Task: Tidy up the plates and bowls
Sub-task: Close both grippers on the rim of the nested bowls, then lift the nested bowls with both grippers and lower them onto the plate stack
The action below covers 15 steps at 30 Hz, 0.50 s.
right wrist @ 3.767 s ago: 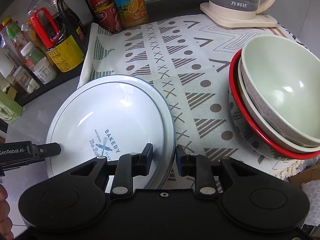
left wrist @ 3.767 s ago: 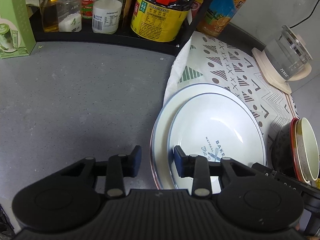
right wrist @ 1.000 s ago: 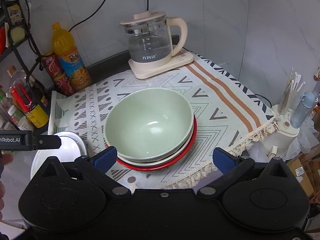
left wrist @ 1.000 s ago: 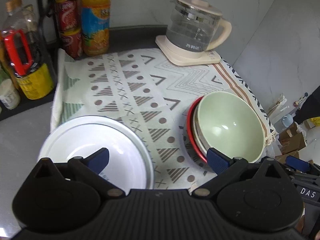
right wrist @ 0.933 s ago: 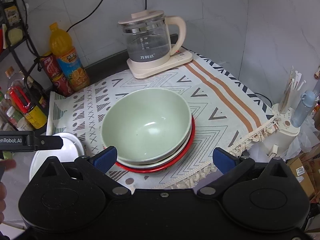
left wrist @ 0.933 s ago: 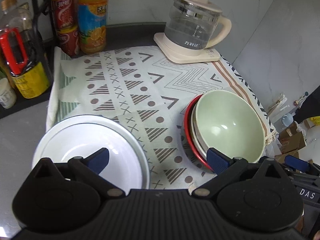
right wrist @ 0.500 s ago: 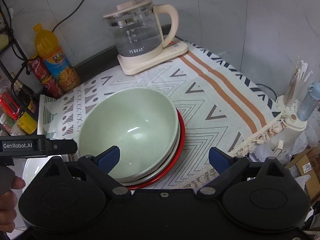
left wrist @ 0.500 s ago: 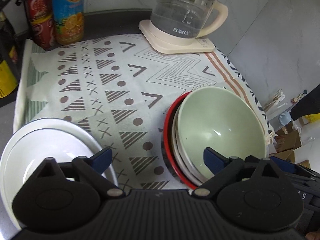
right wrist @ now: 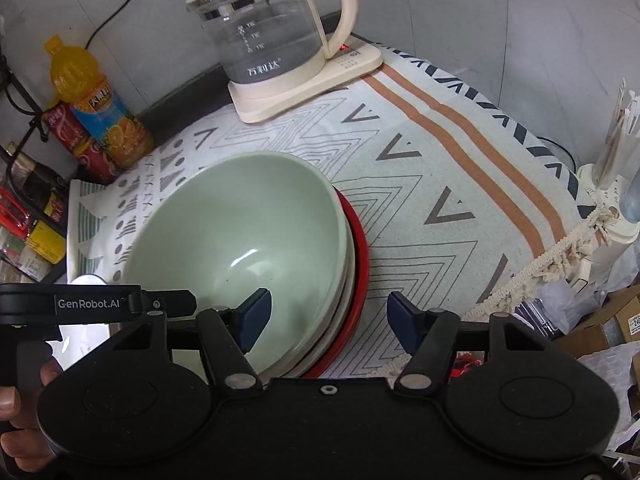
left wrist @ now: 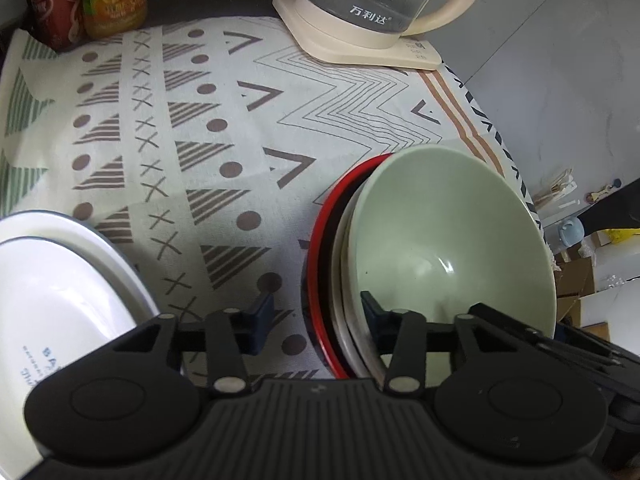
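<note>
A pale green bowl (left wrist: 448,236) sits on top of a nested stack with a white bowl and a red-rimmed bowl (left wrist: 320,248) on the patterned cloth. My left gripper (left wrist: 318,312) is open, its jaws straddling the stack's left rim. My right gripper (right wrist: 330,316) is open, its jaws straddling the right rim of the green bowl (right wrist: 240,248) and the red-rimmed bowl (right wrist: 358,256). Two stacked white plates (left wrist: 52,280) lie at the left; the upper one carries blue lettering.
A glass kettle on a cream base (right wrist: 280,40) stands at the back of the patterned cloth (left wrist: 200,128). An orange drink bottle (right wrist: 100,108) and red cans (left wrist: 52,8) stand at the back left. The cloth's fringed edge (right wrist: 560,256) hangs at the right, with boxes below.
Both grippers have come down and closer to the bowl stack, and their jaws have narrowed from wide open to straddle the stack's rims. The plates have slid to the left edge of view.
</note>
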{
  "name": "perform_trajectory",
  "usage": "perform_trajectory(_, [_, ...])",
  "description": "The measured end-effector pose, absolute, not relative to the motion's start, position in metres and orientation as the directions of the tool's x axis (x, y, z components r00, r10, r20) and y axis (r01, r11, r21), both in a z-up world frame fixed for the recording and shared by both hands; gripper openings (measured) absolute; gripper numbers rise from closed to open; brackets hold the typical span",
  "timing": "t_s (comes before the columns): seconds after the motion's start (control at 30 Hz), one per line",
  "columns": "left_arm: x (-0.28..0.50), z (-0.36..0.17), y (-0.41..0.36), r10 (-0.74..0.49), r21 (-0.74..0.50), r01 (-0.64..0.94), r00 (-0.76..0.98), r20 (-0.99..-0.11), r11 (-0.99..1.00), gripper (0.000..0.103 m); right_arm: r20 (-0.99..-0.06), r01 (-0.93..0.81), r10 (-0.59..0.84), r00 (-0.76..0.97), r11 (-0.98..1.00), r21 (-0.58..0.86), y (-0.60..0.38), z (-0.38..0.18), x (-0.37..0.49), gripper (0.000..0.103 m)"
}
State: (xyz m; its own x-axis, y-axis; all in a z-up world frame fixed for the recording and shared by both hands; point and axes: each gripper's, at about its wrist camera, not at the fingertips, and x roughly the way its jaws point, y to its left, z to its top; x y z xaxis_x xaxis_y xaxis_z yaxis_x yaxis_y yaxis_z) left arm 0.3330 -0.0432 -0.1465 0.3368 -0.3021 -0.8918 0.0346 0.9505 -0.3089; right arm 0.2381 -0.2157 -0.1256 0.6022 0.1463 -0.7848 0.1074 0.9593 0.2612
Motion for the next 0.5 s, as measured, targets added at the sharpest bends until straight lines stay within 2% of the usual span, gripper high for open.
perform_trajectory(0.13, [0.335, -0.148, -0.046, -0.325, -0.330, 0.044, 0.331, -0.886, 0.943, 0.028, -0.803, 0.114, 0.161, 0.574, 0.955, 0.273, -0.217, -0.135, 0.246, 0.059])
perform_trajectory(0.17, [0.335, -0.148, -0.047, -0.318, -0.321, 0.048, 0.334, -0.888, 0.946, 0.028, -0.809, 0.118, 0.168, 0.564, 0.953, 0.280, -0.218, -0.138, 0.248, 0.057])
perform_trajectory(0.23, [0.335, -0.148, -0.047, -0.317, -0.321, 0.043, 0.335, -0.887, 0.946, 0.027, -0.814, 0.118, 0.201, 0.545, 0.943, 0.312, -0.218, -0.143, 0.252, 0.044])
perform_trajectory(0.5, [0.333, -0.141, -0.047, -0.298, -0.302, 0.048, 0.356, -0.886, 0.952, 0.026, -0.821, 0.137, 0.196, 0.536, 0.940, 0.313, -0.222, -0.142, 0.252, 0.032])
